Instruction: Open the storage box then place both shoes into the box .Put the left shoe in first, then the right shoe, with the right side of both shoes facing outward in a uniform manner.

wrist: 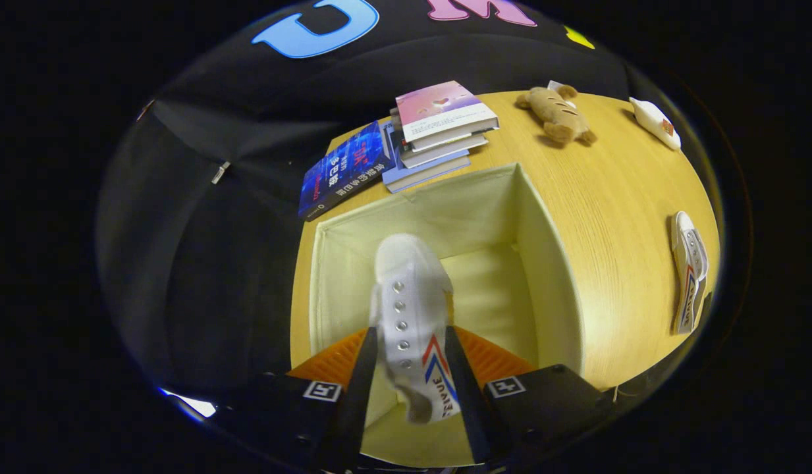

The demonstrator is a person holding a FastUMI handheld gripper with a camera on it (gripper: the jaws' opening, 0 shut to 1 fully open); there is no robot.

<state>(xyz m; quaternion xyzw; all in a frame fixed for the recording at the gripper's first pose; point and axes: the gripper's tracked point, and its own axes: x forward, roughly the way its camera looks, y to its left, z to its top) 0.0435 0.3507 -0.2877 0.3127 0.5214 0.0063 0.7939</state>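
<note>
A: Claw [411,368] is gripping a white shoe [412,309], one finger pressing on each flank, and holding it over the open storage box [550,263]. Toe is pointing forward and down into the box, heel hanging back between the fingers.

B: So the box is already open. How should the lowering go?

A: My judgement: keep the shoe level with the box's long walls, sink it until the sole is resting on the floor of the box, and only then loosen the fingers. Setting it toward one wall should be leaving room for the second shoe [689,270], which is lying near the tabletop's right edge, well apart from the box.

B: And the facing?

A: The striped side is showing toward the right-hand finger; whether that is the shoe's right side I cannot tell for sure.

B: What is the shoe looking like?

A: White canvas, a row of metal eyelets along the top, red and blue stripes near the heel. Soft upper, so a firm squeeze may be denting it.

B: Anything nearby?

A: Books [438,131] are stacking up at the tabletop's far edge beyond the box, and a plush toy [556,113] is lying toward the far right corner.
</note>
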